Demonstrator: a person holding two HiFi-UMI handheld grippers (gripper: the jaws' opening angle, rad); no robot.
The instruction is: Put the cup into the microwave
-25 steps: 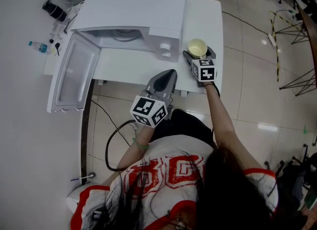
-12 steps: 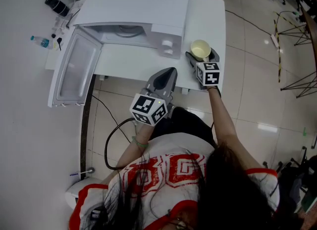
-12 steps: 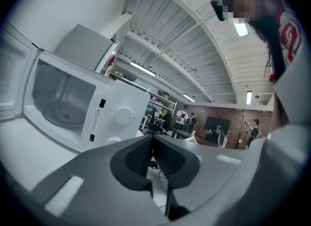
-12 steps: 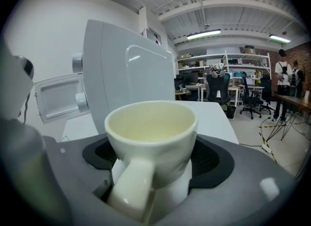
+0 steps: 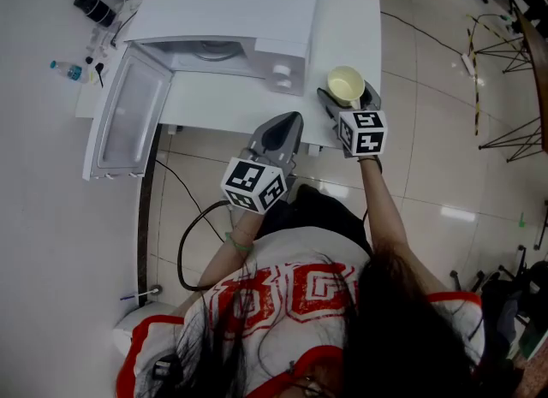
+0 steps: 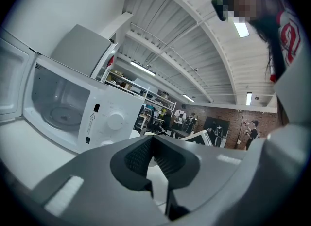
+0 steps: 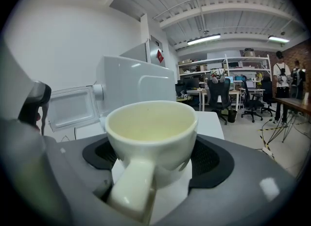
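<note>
A cream cup stands at the white table's right front, beside the microwave's knobs. My right gripper is shut on the cup, one jaw at each side. In the right gripper view the cup fills the space between the pads of that gripper, its handle pointing back at the camera. The white microwave has its door swung open to the left, showing the turntable. My left gripper hangs shut and empty at the table's front edge, seen from close up as a gripper with its pads together.
A small bottle and a black object lie on the surface left of the microwave. A black cable loops on the tiled floor under the table. Metal stands are at the far right.
The cup and my right gripper have shifted slightly toward the table's front edge. The left gripper has barely moved.
</note>
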